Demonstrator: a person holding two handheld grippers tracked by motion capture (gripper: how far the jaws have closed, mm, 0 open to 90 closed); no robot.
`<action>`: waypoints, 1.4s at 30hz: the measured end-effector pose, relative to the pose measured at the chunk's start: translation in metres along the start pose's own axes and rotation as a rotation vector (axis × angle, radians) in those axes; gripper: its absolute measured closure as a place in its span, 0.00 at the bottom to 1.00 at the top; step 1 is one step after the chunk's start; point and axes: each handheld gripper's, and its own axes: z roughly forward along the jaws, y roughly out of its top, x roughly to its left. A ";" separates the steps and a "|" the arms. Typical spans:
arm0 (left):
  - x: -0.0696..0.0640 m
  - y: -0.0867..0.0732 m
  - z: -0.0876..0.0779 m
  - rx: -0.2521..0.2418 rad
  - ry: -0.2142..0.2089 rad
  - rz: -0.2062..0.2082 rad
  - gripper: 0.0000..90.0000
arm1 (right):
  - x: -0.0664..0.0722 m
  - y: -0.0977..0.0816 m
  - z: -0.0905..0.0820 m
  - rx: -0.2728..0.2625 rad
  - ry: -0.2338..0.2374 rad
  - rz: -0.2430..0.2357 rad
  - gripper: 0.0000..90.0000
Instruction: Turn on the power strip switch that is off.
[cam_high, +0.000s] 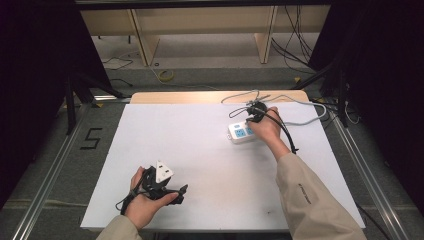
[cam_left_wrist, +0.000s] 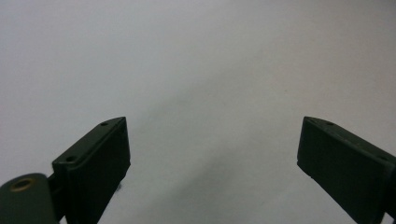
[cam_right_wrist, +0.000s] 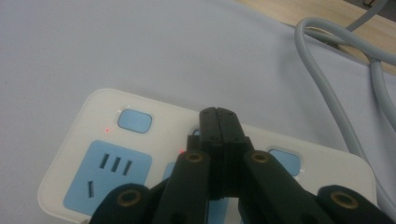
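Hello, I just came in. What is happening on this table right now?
A person works at a white table with tongs in each hand. The right tongs, jaws shut together, hover over or press the middle blue switch of a white power strip; contact cannot be confirmed. Small red lights glow beside two switches. Its grey cable trails away. The left tongs are open above bare table, holding nothing.

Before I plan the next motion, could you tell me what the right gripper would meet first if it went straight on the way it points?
Most likely the power strip: the right gripper, jaws closed, points down at its middle blue switch; contact unclear.
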 end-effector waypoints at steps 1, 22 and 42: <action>0.000 0.000 0.000 -0.001 0.000 -0.001 0.10 | 0.000 0.000 0.000 -0.001 -0.001 -0.004 1.00; 0.000 0.000 0.000 0.000 0.000 0.001 0.10 | 0.001 -0.002 0.000 -0.020 -0.008 0.014 1.00; -0.001 0.000 0.000 -0.002 0.002 0.001 0.10 | 0.001 -0.006 -0.002 -0.047 -0.003 0.014 1.00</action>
